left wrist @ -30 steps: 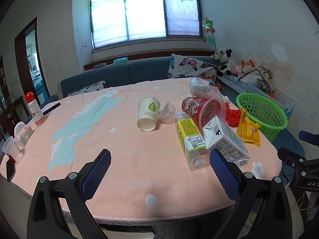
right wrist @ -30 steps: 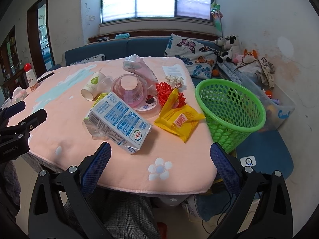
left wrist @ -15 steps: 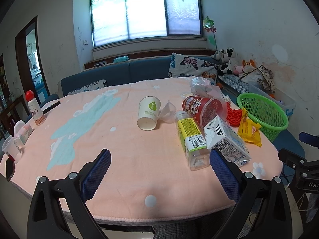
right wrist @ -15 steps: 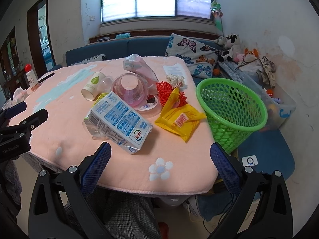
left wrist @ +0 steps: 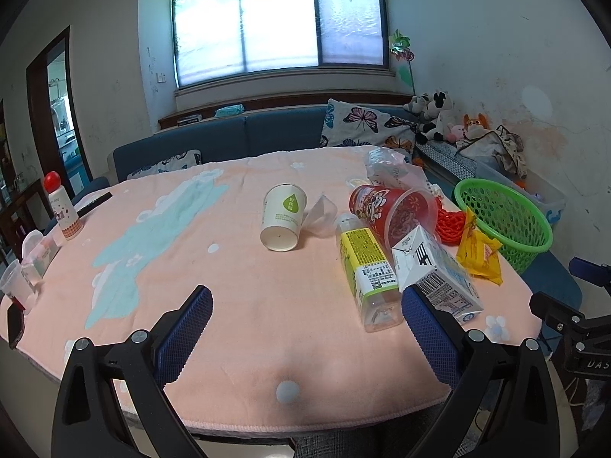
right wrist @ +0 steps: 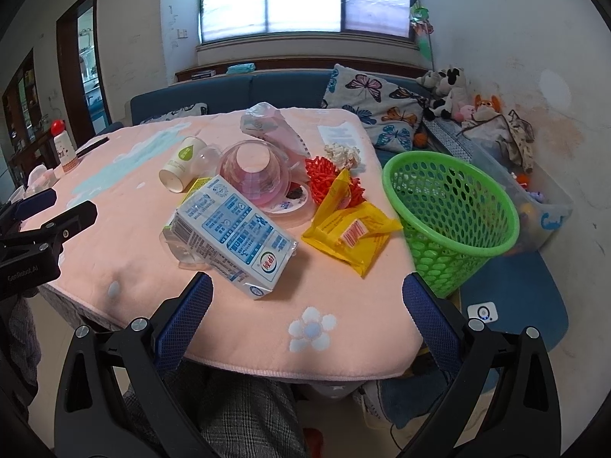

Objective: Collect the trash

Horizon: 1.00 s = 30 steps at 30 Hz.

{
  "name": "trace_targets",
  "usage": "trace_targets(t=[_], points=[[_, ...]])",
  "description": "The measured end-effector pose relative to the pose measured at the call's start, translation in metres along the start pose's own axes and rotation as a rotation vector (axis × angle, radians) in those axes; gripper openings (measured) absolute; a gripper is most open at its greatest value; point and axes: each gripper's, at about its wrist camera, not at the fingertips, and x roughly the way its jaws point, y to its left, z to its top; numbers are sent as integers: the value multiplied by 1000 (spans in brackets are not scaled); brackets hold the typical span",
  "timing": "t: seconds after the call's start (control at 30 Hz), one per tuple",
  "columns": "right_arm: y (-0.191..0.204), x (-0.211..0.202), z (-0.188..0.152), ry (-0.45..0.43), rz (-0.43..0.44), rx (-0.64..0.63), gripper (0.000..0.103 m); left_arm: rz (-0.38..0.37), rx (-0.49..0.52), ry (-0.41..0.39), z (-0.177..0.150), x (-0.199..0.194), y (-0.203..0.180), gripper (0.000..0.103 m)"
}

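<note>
Both the left tongs (left wrist: pixel 307 305) and the right tongs (right wrist: pixel 307 294) hang spread and empty over the near edge of the pink surface (left wrist: pixel 236 305), where the milk carton (right wrist: pixel 233 233), yellow wrapper (right wrist: pixel 351 233) and paper cup (left wrist: pixel 283 216) lie beside the green basket (right wrist: pixel 450 225).

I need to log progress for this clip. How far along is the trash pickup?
Nothing looks done: the green mesh basket looks empty. Nothing is in hand: the left tool and the right tool are open. Left: the white milk carton, yellow wrapper, paper cup, and more.
</note>
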Motion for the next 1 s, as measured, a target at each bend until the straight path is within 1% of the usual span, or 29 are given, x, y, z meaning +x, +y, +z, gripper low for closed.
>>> trace_targets(t=[0.23, 0.57, 0.8, 0.9, 1.0], points=[[2, 8, -1, 10, 15, -8, 98, 0, 1, 4, 6, 7, 4, 96], [2, 14, 5, 11, 43, -24, 97, -24, 5, 22, 12, 20, 4, 96], [-2, 23, 16, 7, 71, -27, 95, -30, -8, 35, 19, 31, 10, 96], [-3, 27, 22, 7, 75, -30, 94, -22, -15, 43, 21, 37, 13, 96], [-5, 31, 31, 6, 96, -24, 91, -16, -24, 46, 24, 41, 17, 96]])
